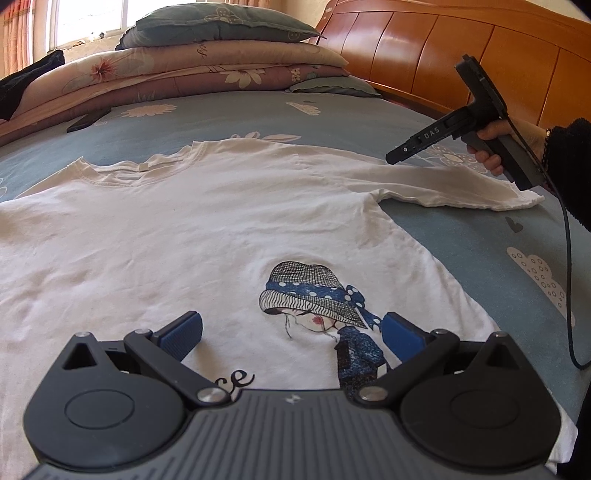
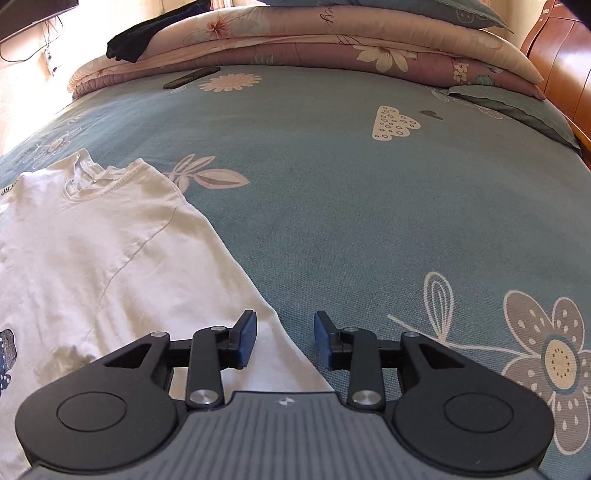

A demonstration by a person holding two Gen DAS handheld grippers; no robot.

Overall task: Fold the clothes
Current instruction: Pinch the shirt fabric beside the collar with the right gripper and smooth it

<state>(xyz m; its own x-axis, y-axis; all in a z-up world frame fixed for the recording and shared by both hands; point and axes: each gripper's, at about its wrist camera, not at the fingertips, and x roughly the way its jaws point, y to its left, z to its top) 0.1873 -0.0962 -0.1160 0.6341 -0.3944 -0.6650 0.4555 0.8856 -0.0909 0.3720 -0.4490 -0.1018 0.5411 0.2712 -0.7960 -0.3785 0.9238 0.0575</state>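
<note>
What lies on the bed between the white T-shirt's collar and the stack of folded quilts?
Mostly bare blue sheet; only a dark phone lies there, beside the quilts, far from the T-shirt. The right wrist view shows it best.

White long-sleeved T-shirt [image 1: 155, 229], spread flat and face up on the blue floral bed sheet [image 2: 369, 221]. Chest print: a figure in a hat with a blue polka-dot band. One sleeve [image 1: 443, 184] extends sideways, lying flat.

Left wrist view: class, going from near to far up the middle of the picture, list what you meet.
Left tool → printed girl in a hat → white T-shirt, its collar farthest → blue flowered bedsheet → stacked folded quilts → grey-green pillow.
</note>
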